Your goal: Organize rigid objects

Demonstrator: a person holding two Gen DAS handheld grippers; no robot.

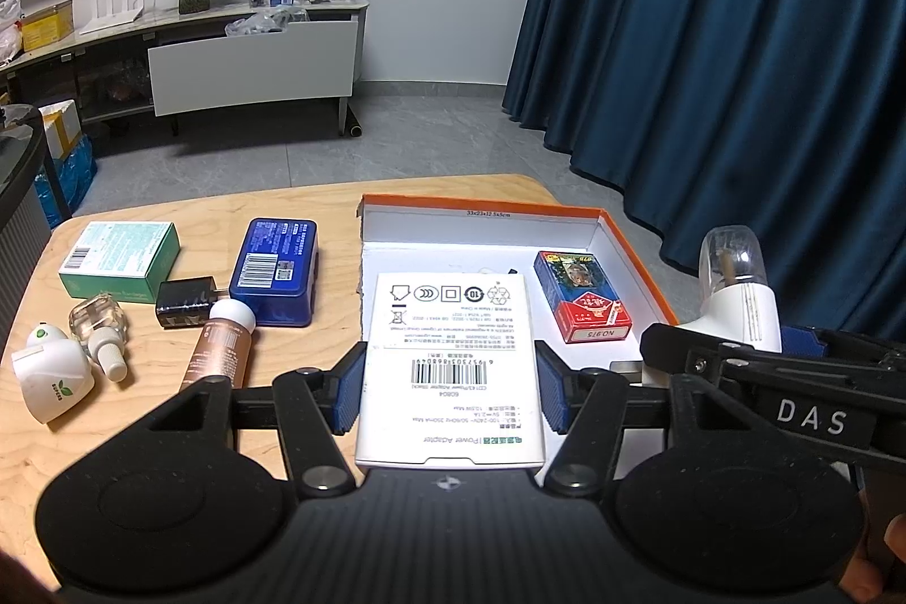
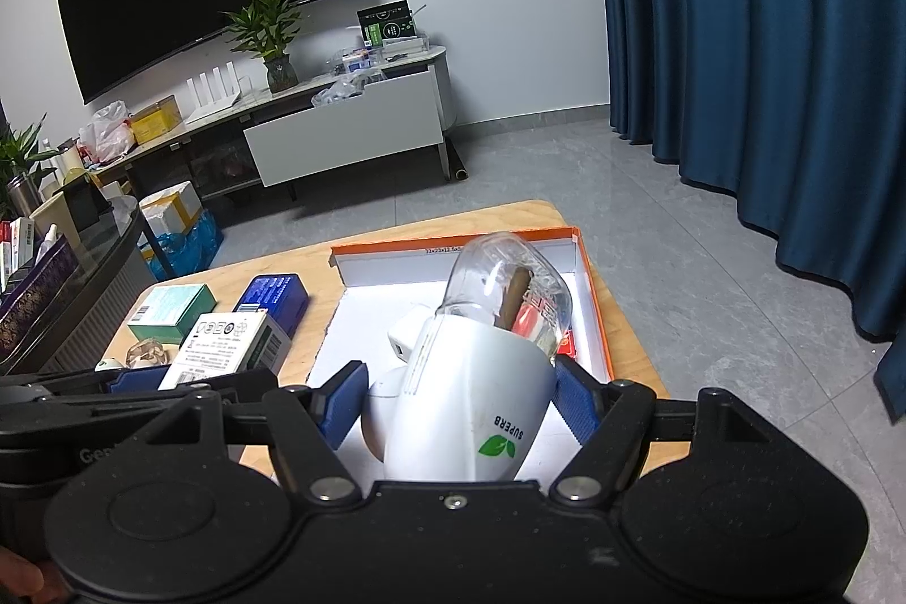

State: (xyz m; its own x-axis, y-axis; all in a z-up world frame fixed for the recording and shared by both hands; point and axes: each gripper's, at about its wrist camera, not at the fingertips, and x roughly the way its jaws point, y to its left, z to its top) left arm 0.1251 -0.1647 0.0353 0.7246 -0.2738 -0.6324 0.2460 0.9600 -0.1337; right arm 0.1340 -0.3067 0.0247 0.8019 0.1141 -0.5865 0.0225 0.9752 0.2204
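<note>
1. Left wrist view: the left gripper (image 1: 450, 386) had its blue fingers (image 1: 348, 392) closed against both sides of a white power adapter box (image 1: 450, 366), held at the near edge of the orange-rimmed box (image 1: 481, 208).
2. Right wrist view: the right gripper (image 2: 458, 397) carried a white SUPERB vaporiser (image 2: 470, 394) with a clear bottle, tilted, over the orange-rimmed box; one finger pressed its right side, the other stood slightly off its left, so the hold appeared partial.
3. Inside the orange-rimmed box: a red-and-blue card pack (image 1: 583, 295) at its right side and a white charger (image 2: 407, 335). Judged stored.
4. Left of the orange-rimmed box, on the surface (image 1: 170, 434): green carton (image 1: 119, 261), blue tin (image 1: 277, 273), black plug (image 1: 184, 304), brown bottle (image 1: 218, 346), glass bottle (image 1: 102, 329), second white vaporiser (image 1: 51, 377). Judged outstanding; task perhaps a third complete.
5. View differences: only the left wrist view showed the brown bottle, black plug and second vaporiser clearly; only the right wrist view showed the white charger.
</note>
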